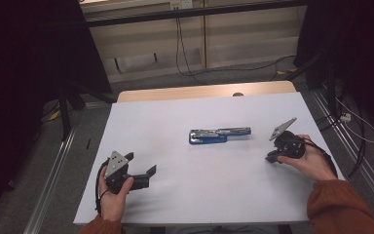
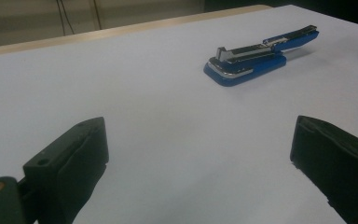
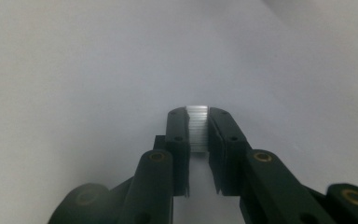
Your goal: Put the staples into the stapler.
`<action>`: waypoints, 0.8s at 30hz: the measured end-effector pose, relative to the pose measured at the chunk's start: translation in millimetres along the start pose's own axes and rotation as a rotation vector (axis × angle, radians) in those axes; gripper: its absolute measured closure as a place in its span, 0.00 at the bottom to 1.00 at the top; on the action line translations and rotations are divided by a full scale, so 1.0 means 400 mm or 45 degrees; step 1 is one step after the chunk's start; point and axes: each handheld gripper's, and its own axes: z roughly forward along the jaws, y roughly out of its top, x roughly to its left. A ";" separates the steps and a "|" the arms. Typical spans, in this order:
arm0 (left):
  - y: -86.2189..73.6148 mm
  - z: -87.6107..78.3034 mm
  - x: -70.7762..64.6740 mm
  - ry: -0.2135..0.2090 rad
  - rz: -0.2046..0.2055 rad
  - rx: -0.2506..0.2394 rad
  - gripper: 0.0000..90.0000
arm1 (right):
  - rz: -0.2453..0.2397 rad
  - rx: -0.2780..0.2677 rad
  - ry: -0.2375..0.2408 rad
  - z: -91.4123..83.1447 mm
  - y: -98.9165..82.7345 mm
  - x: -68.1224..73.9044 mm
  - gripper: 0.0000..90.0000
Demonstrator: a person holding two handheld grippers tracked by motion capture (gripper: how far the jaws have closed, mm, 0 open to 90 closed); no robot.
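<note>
My right gripper (image 3: pixel 197 133) rests at the right edge of the white table (image 1: pixel 175 195), its jaws clamped on a small silvery strip of staples (image 3: pixel 197 128). My left gripper (image 2: pixel 200 158) sits at the near left of the table with its jaws wide apart, nothing between them. A blue stapler (image 1: pixel 219 135) lies flipped open near the middle of the table, between my two grippers and well apart from both.

Looks like a lab or recording booth. White table (image 1: pixel 175 195) on a bare grey floor (image 1: pixel 39 195), black curtains (image 1: pixel 24 58) at both sides, loose cables (image 1: pixel 185 53) along a pale wall, metal floor rails (image 1: pixel 53 170).
</note>
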 end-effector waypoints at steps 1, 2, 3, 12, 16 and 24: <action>0.000 0.000 0.000 0.001 0.000 0.002 0.05 | -0.004 -0.008 -0.001 -0.001 0.000 -0.001 0.88; 0.000 0.000 0.000 0.000 -0.001 -0.001 0.05 | -0.004 -0.014 0.000 -0.002 0.000 -0.001 0.88; 0.000 0.000 0.000 0.005 0.001 0.002 0.05 | 0.001 -0.018 0.001 -0.003 0.001 0.000 0.88; 0.001 -0.001 0.001 0.011 0.002 -0.006 0.05 | -0.021 -0.064 0.015 -0.011 0.015 0.012 0.88; 0.000 -0.002 0.001 0.008 -0.006 -0.007 0.05 | -0.032 -0.092 0.017 -0.014 0.025 0.022 0.88; 0.000 0.001 0.002 0.003 -0.012 -0.001 0.05 | -0.033 -0.129 0.031 -0.020 0.031 0.022 0.88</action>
